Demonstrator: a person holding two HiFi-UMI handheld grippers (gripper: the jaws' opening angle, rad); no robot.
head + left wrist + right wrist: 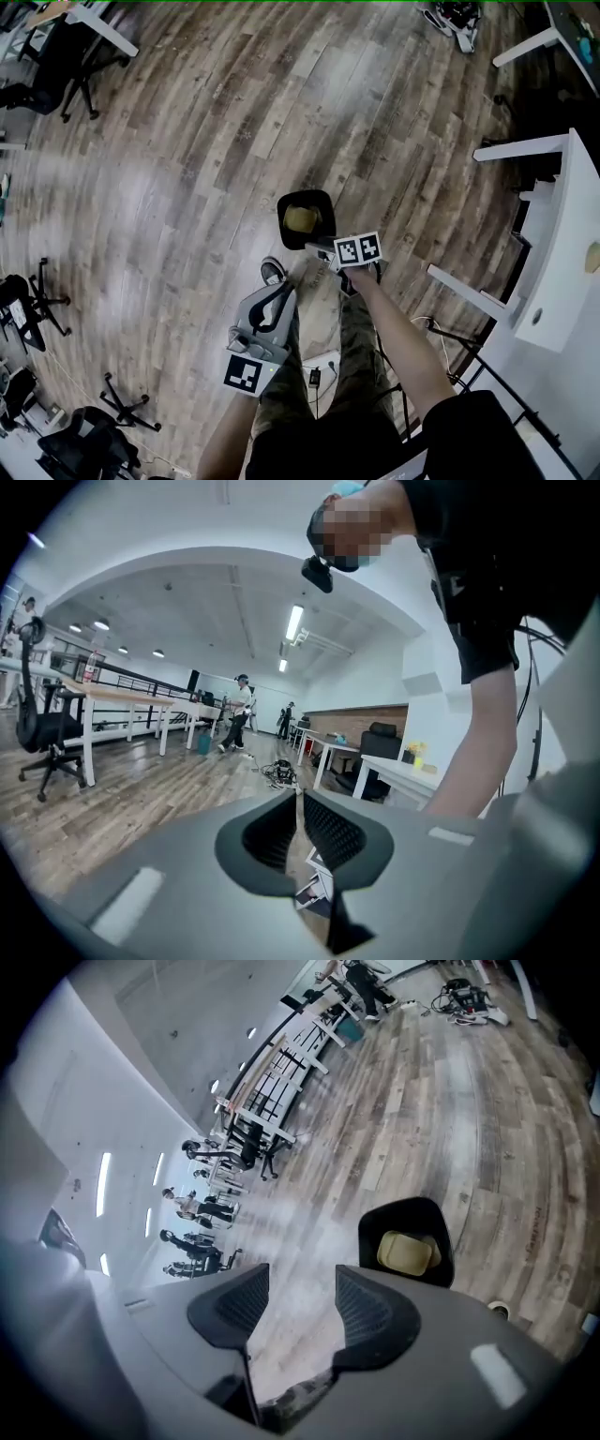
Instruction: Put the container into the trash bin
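Note:
A black trash bin (pixel 307 218) stands on the wooden floor in front of the person's feet, and a tan container (pixel 302 218) lies inside it. The right gripper view shows the same bin (pixel 408 1241) from above with the container (pixel 405 1252) in it. My right gripper (pixel 302 1305) is open with nothing between its jaws; in the head view it (pixel 323 251) sits just above the bin's near rim. My left gripper (pixel 278 298) is shut and empty, held lower left of the bin; in its own view the jaws (pixel 299 828) meet and point out across the room.
White desks (pixel 553 244) line the right side. Office chairs (pixel 56 61) stand at the far left, and chair bases (pixel 127 405) lie lower left. A cable tangle (pixel 455 19) lies on the floor at the top. People walk in the distance (pixel 237 712).

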